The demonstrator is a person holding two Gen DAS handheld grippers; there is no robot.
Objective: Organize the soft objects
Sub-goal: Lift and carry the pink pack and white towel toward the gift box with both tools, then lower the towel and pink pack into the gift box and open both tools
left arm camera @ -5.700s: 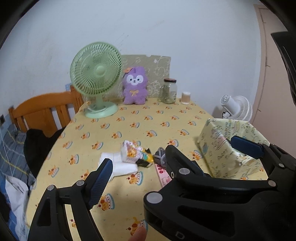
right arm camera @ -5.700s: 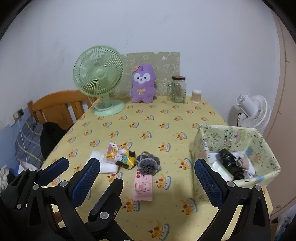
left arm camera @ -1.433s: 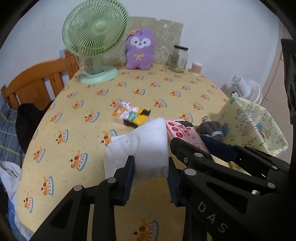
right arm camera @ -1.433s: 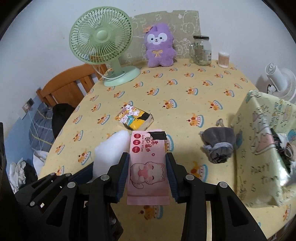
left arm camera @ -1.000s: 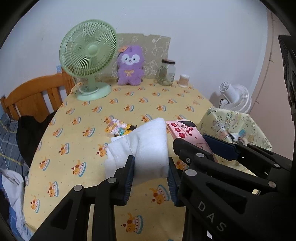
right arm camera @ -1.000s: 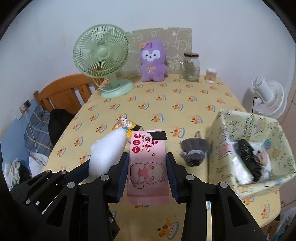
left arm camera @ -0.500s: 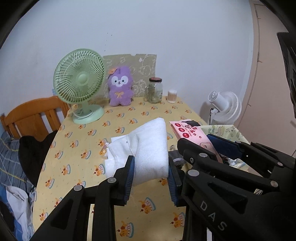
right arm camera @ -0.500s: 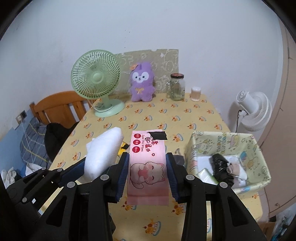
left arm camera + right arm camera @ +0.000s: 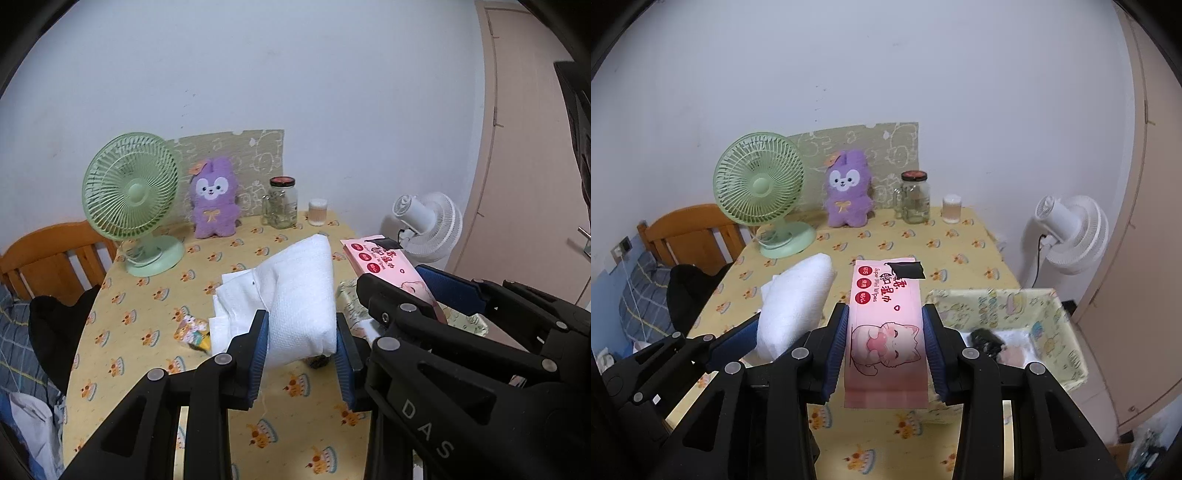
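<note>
My left tool (image 9: 299,352) is clamped on the folded white towel (image 9: 301,295) — both blue pads press its sides and it juts forward, lifted clear above the bench (image 9: 147,295). My right tool (image 9: 884,345) is clamped on the pink wet wipes pack (image 9: 886,314), cartoon cat face up, the pack sticking out flat between the pads. The two tools sit side by side, towel on the left and wipes on the right, close but apart. Below and to the right is the patterned fabric basket (image 9: 1015,301) at the bench's near right corner — inside it I can see a black item (image 9: 986,339) and something white, too blurred to name. Down on the yellow cloth, just left of the towel in the left wrist view, lies a small colourful packet (image 9: 192,328). At the far end stand the green fan (image 9: 762,188), the purple plush (image 9: 847,192), a glass jar (image 9: 915,197) and a small white container (image 9: 952,208). A white fan (image 9: 1067,234) stands off the bench to the right.
</note>
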